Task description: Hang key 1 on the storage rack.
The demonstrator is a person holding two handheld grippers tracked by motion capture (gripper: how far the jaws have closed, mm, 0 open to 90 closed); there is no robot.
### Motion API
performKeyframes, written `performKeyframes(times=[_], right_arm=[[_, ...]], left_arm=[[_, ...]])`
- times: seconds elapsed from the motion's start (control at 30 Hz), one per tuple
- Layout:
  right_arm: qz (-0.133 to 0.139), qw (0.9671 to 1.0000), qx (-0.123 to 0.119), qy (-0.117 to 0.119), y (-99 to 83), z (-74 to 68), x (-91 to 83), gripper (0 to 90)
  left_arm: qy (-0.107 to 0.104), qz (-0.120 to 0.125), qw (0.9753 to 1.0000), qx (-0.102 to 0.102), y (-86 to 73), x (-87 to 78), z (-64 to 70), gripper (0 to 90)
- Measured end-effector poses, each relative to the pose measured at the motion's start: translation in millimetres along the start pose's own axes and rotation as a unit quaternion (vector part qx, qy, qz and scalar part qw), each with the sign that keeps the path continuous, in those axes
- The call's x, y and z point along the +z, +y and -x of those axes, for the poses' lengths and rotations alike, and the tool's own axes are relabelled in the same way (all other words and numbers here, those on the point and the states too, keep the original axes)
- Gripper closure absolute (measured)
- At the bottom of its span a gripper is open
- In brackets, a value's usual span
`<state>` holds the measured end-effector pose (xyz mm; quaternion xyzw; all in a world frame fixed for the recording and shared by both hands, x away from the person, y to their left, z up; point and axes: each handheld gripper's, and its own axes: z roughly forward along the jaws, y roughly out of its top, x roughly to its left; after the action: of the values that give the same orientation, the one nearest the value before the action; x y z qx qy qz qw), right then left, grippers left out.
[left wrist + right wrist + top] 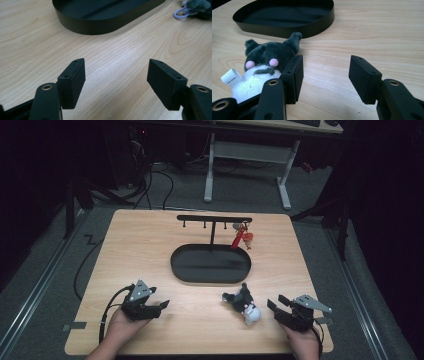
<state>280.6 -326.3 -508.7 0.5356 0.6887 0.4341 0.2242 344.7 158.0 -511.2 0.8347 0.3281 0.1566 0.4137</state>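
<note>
Black jaws on both grippers stand spread, with nothing between them. The left gripper (161,306) rests low on the wooden table (150,240) at its near left, aimed toward the oval black tray (210,264). The right gripper (275,304) sits at the near right, just beside a small plush keychain toy (244,303), dark grey above and white below, with pink cheek patches (262,63).

Position of the work item: the toy lies on bare table in front of the tray, between the grippers but much nearer the right one. In the right gripper view it lies outside the left-hand jaw, touching or nearly touching it; it is not within the gap. A pale loop (181,14) shows at its end in the left gripper view.

Assessment: the work appears to be at the approach stage, before any grasp. A red charm (241,237) already hangs from the black hook rack (214,218) rising from the tray, which suggests the toy is bound for a free peg. The next move calls for shifting the right gripper sideways to bracket the toy or its loop, then closing.

Markings: a white sewn tag (231,77) carries small print, too small to read. No brand visible.
</note>
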Motion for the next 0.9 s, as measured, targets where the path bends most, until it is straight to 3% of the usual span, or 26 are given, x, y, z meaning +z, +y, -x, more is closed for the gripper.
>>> performKeyframes(times=[0.13, 0.3, 0.57, 0.77, 0.9], right_arm=[[0.001, 1.0000, -0.006, -0.004, -1.3, 1.9, -0.8, 45.5], [0.000, 1.0000, -0.005, -0.004, -0.5, 3.4, 0.8, 43.9], [-0.009, 0.9994, -0.032, -0.007, 4.2, -4.3, 5.3, 43.0], [-0.052, 0.9964, -0.063, -0.023, 13.8, -14.0, 8.1, 41.9], [-0.081, 0.9937, -0.068, -0.036, 20.0, -15.0, 8.9, 41.5]], left_arm=[[-0.001, -0.002, 0.9999, 0.014, 0.0, 2.2, 2.6, 29.9], [0.001, 0.001, 0.9999, 0.016, 0.4, 3.4, 2.0, 28.0], [-0.007, -0.001, 0.9998, 0.018, -1.6, 5.4, -0.7, 26.3], [-0.012, 0.007, 0.9997, 0.020, 1.1, 4.8, 1.7, 26.3], [-0.015, 0.007, 0.9995, 0.026, 2.0, 5.8, 3.1, 26.3]])
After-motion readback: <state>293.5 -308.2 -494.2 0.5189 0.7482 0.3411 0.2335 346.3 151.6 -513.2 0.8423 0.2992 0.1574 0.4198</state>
